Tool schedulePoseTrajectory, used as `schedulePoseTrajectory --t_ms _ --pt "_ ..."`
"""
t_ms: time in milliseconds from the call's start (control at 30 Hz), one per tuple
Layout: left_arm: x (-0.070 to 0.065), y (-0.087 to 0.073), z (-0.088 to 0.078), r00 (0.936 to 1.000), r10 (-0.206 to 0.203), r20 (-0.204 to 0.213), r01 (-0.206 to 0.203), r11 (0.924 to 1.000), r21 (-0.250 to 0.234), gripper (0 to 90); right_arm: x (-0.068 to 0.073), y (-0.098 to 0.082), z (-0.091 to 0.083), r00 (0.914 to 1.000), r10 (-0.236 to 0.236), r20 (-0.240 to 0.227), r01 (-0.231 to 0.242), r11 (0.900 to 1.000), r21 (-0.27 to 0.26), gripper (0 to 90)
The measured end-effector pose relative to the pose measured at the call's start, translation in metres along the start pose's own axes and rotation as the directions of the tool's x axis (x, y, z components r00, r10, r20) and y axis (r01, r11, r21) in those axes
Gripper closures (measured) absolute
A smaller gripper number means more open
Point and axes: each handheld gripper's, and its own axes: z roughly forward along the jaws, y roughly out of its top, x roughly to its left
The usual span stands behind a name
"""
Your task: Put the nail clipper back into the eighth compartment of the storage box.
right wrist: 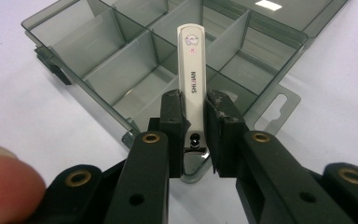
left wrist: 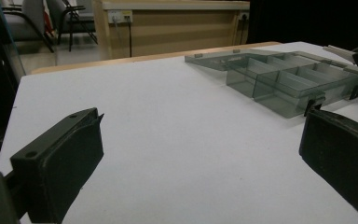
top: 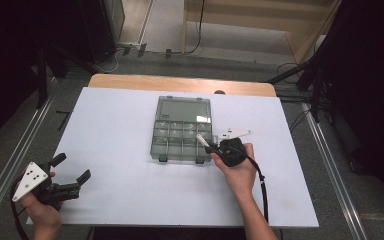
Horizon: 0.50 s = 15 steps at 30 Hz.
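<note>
Compartments of the smoky clear organizer box (top: 182,135) look bare where visible, its lid folded flat open behind them on the white worktop (top: 120,130). Right tool (right wrist: 195,135) is clamped on a white nail clipper (right wrist: 190,70), held over the box's near right corner with its tip angled above the compartments and not resting inside any of them. Left tool (top: 72,177) sits with its jaws spread wide apart near the worktop's near left edge, well away from the box, gripping nothing.
</note>
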Motion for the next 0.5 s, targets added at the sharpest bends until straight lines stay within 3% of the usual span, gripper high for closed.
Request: schedulePoseTrajectory --t_ms 133,200,333,433,500 --pt "0.0 0.0 0.0 1.0 0.001 0.0 -0.001 1.0 0.001 0.0 -0.002 -0.001 0.0 0.9999 0.007 -0.015 -0.007 1.0 -0.012 74.2" --pt "0.0 0.0 0.0 1.0 -0.001 0.0 0.001 1.0 0.0 0.0 -0.003 -0.001 -0.003 0.9998 0.005 -0.022 -0.006 0.999 -0.031 57.9" --pt "0.0 0.0 0.0 1.0 -0.001 0.0 0.001 1.0 0.001 0.0 -0.003 -0.004 -0.01 0.9996 -0.002 -0.026 0.0 0.997 -0.073 34.8" --pt "0.0 0.0 0.0 1.0 -0.001 0.0 0.001 1.0 0.001 0.0 -0.004 -0.009 -0.019 0.9998 0.02 -0.007 -0.021 0.99 -0.139 15.2" --pt "0.0 0.0 0.0 1.0 -0.001 0.0 0.001 1.0 0.001 0.0 -0.006 -0.012 -0.025 0.9986 0.05 -0.014 -0.052 0.984 -0.172 7.3"
